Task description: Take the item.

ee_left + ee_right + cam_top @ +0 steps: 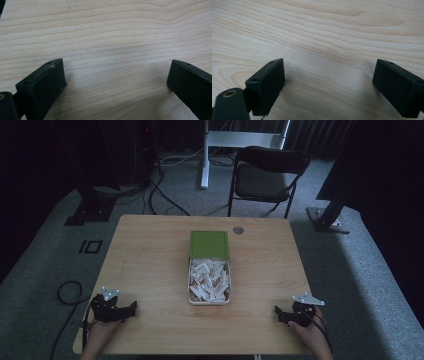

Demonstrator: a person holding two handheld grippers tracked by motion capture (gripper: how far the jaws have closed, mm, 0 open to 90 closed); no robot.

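Wooden table (pixel 150 265) bears a tin (pixel 209 282) of perhaps paper scraps; both grippers gape empty.

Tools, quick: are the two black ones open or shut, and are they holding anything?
Left tool: open, holding nothing, over the bare light wooden table.
Right tool: open, holding nothing, over the same table.

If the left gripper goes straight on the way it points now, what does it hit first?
Probably nothing soon: the left gripper, jaws open and empty, points right across the bare table, passing in front of the white tray. The right gripper lies far along that line, though depth is unclear.
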